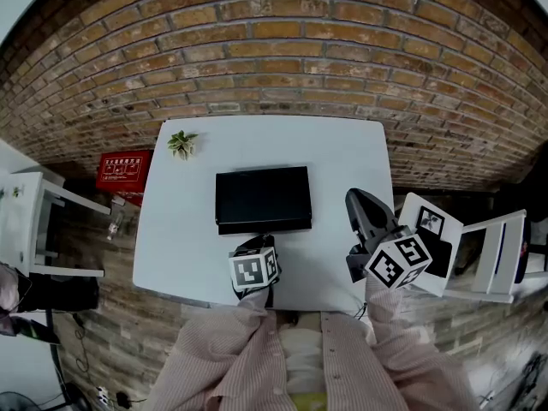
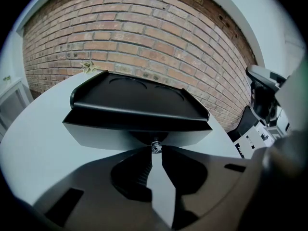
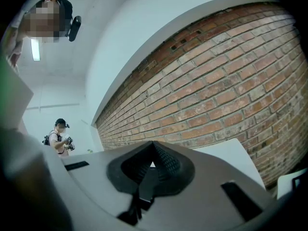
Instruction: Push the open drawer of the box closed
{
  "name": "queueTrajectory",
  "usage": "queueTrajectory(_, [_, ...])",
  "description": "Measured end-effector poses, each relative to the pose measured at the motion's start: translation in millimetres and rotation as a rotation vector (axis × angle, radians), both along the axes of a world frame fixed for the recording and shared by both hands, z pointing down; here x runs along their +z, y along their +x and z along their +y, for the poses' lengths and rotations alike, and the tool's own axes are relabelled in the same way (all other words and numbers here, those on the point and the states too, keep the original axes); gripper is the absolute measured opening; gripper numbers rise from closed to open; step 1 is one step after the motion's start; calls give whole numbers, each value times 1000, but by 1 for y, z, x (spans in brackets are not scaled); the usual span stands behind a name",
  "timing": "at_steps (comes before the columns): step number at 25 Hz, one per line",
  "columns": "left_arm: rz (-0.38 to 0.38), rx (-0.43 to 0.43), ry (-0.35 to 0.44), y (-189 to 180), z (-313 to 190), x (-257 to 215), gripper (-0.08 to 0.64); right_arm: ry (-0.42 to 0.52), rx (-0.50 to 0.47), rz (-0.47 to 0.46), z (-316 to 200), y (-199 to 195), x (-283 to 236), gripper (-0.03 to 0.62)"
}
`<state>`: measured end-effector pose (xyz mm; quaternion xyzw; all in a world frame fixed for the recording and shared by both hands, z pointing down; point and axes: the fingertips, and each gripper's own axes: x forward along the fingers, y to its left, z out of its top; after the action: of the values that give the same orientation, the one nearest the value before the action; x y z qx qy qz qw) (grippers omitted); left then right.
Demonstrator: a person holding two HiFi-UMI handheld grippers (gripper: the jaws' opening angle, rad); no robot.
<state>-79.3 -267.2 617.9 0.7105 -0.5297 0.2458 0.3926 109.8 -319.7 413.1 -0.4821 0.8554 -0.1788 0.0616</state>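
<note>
Striped pink sleeves (image 1: pixel 218 354) fill the bottom of the head view. Just above them my left gripper (image 2: pixel 154 154) tilts down at the front of the black rectangular box (image 1: pixel 262 197), mid-frame on the white tabletop (image 1: pixel 175 247). Its jaws are clenched on the small silver knob (image 2: pixel 155 146) of the dark drawer front (image 2: pixel 110 133), which looks to jut only slightly from the box. I judge that this grip keeps my push square. My right gripper (image 3: pixel 152 163) hangs closed and empty at the right of the frame, clear of the box.
</note>
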Motion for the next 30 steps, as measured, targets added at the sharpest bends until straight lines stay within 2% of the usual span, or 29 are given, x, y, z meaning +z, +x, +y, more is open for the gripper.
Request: queueTrajectory(30, [12, -3, 12, -2, -23, 0, 60, -18, 30, 13, -5, 5, 4, 3])
